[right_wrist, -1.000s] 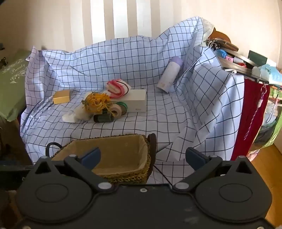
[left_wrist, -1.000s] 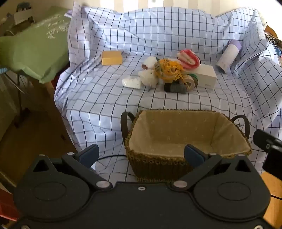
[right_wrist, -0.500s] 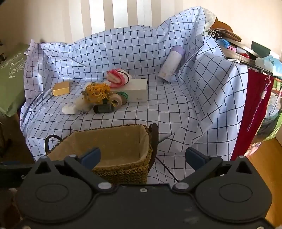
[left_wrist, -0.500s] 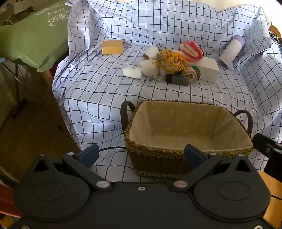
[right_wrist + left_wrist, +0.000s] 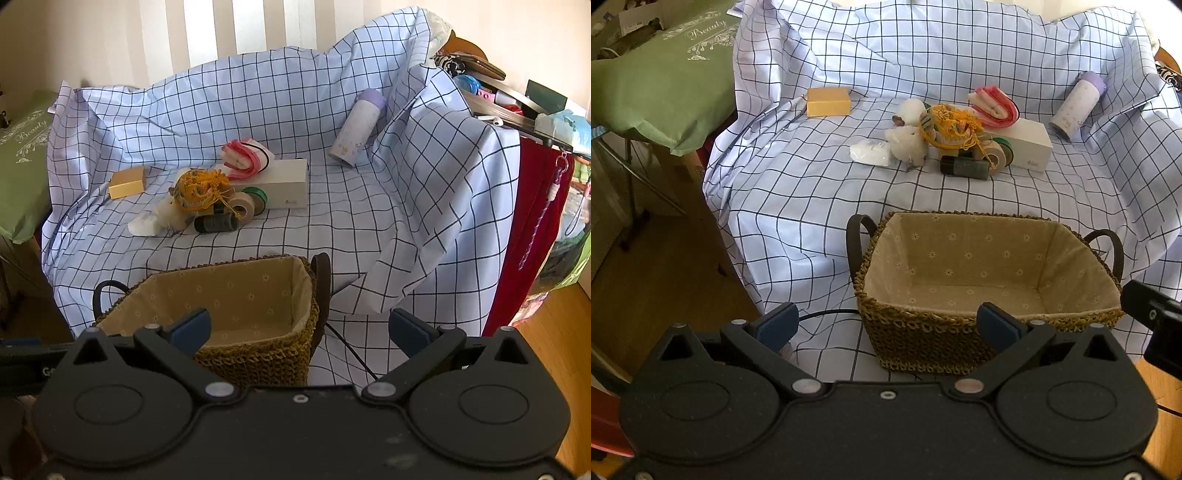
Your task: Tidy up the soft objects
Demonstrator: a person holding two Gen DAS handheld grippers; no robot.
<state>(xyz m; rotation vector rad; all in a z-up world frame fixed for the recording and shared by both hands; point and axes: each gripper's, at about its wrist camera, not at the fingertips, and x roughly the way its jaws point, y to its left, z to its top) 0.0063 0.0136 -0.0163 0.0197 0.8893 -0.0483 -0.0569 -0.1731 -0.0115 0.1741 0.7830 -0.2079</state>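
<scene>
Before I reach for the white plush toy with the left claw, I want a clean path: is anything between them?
Yes. The lined wicker basket sits directly ahead of the open left claw, with the white plush toy beyond its far rim, so reach over it or around its left handle.

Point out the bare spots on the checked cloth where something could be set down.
Bare cloth lies between the basket and the item cluster, left of the white packet below the yellow box, and between the white box and the bottle. It is crowded around the yellow yarn bundle and tape rolls.
</scene>
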